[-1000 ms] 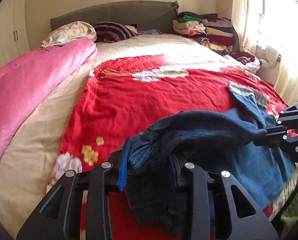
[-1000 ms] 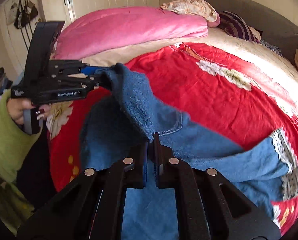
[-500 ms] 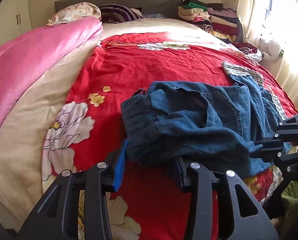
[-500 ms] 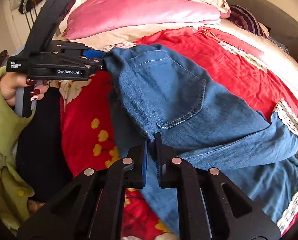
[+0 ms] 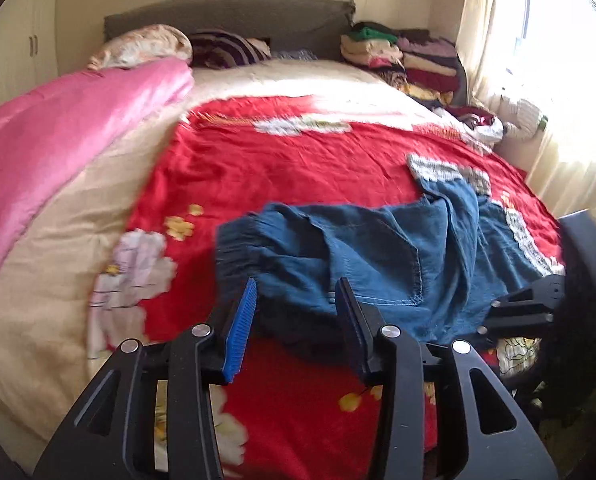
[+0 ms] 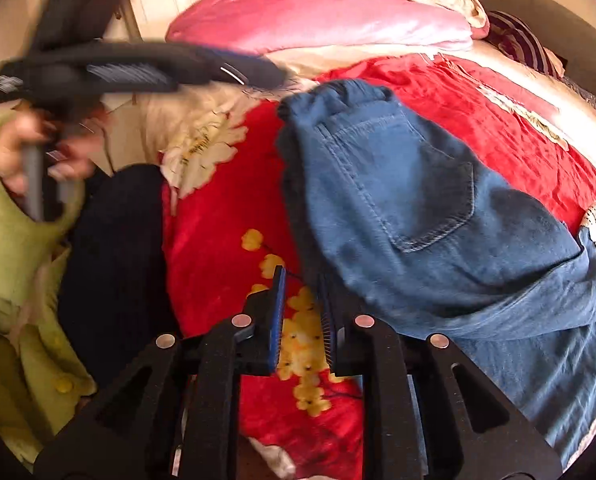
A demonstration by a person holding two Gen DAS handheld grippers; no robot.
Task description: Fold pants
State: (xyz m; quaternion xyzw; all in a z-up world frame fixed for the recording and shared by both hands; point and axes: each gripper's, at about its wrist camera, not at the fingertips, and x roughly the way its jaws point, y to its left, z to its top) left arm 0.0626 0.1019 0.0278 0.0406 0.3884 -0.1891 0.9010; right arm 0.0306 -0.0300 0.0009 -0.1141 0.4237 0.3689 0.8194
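Now both tools were off the cloth. Left gripper (image 5: pixel 294 300) stood partly open, blue pad and black pad apart, with the near edge of the blue denim pants (image 5: pixel 362 256) lying just beyond and between the tips; no pad clearly pressed on it. Right gripper (image 6: pixel 302 300) had jaws opening, a narrow gap, only red bedspread (image 6: pixel 218 208) with yellow flowers visible between them; the pants' hem lay just right of its right finger, contact unclear.

Versus a second earlier: the left jaws had clamped a bunched wad of denim held up off the bed, and the right jaws were shut on a fold. Since then the pants had been laid down and both grips let go. In the right wrist view the left gripper (image 6: pixel 138 72), blurred, had drawn away from the waistband, a hand (image 6: pixel 30 160) in a green sleeve on its handle.

Pants lay on the near right part of the bedspread, waistband toward the left, back pocket up, rumpled, legs trailing right and far toward lace-trimmed cuffs (image 5: pixel 450 170).

Farther: pink quilt (image 5: pixel 58 128) on the left, pillows at the grey headboard (image 5: pixel 226 12), stacked clothes (image 5: pixel 402 52) far right by the curtain.
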